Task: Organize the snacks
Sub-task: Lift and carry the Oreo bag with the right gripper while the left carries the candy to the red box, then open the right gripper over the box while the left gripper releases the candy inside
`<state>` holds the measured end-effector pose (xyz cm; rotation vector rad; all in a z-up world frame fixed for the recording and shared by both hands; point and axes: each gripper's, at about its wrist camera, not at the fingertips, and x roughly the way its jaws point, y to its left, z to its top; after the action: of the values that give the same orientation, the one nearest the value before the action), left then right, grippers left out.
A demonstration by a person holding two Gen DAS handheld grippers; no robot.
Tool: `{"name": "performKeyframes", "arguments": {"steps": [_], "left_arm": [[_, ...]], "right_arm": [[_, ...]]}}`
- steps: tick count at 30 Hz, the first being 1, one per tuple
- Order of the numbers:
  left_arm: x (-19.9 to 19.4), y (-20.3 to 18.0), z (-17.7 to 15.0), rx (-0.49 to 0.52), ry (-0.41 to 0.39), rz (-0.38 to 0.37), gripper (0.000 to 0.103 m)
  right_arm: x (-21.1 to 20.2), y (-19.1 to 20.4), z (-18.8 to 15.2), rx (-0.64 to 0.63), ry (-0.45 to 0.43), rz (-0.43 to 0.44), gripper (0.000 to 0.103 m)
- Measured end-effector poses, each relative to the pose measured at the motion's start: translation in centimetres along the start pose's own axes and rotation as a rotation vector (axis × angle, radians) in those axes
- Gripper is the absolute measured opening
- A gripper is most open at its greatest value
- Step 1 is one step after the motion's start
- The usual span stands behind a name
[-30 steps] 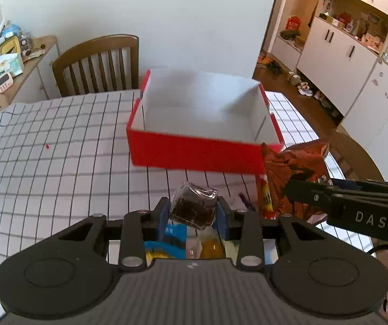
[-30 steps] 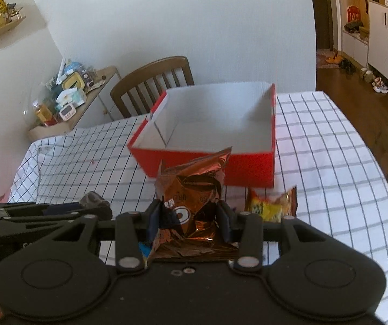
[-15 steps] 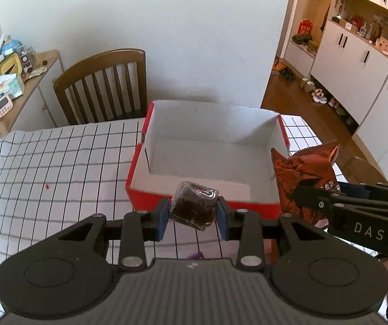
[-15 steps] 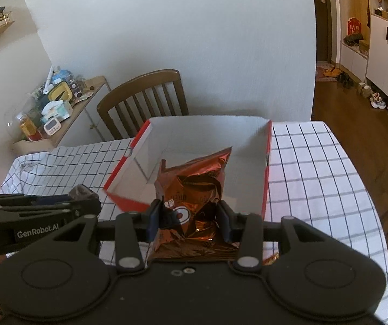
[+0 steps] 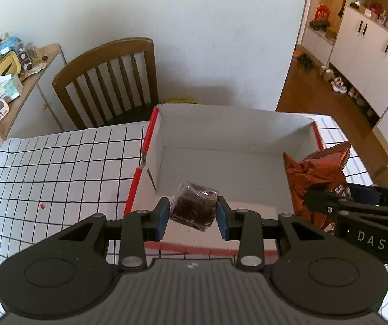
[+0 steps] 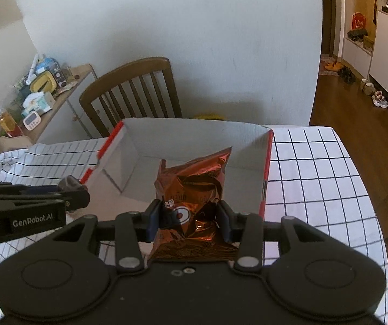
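— Both hands have carried their snacks forward; a second ago the box sat well ahead of them, and now both grippers hang over its near edge.

— What is each one holding?

— The left gripper is pinching a small dark cake in clear wrap. The right gripper is clamped on a crinkled orange bag, which stands upright between its pads.

— Anything in the box yet?

— No, what I can see of its white floor is bare. I'd say both snacks are now placed for a drop; letting go is what's left for this pair.

— And the table?

— Checked cloth, box near the chair.
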<state>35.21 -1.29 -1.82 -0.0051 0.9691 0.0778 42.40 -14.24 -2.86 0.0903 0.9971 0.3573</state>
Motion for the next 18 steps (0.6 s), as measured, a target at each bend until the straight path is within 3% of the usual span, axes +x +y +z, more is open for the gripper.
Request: {"name": "performKeyframes", "arguments": {"steps": [18], "left_arm": [[8.2,-1.2,0.9,0.031,0.142,0.063,0.036]], "right_arm": [[7.6,-0.1,0.1,-0.043,0.130,0.002,0.043]]}}
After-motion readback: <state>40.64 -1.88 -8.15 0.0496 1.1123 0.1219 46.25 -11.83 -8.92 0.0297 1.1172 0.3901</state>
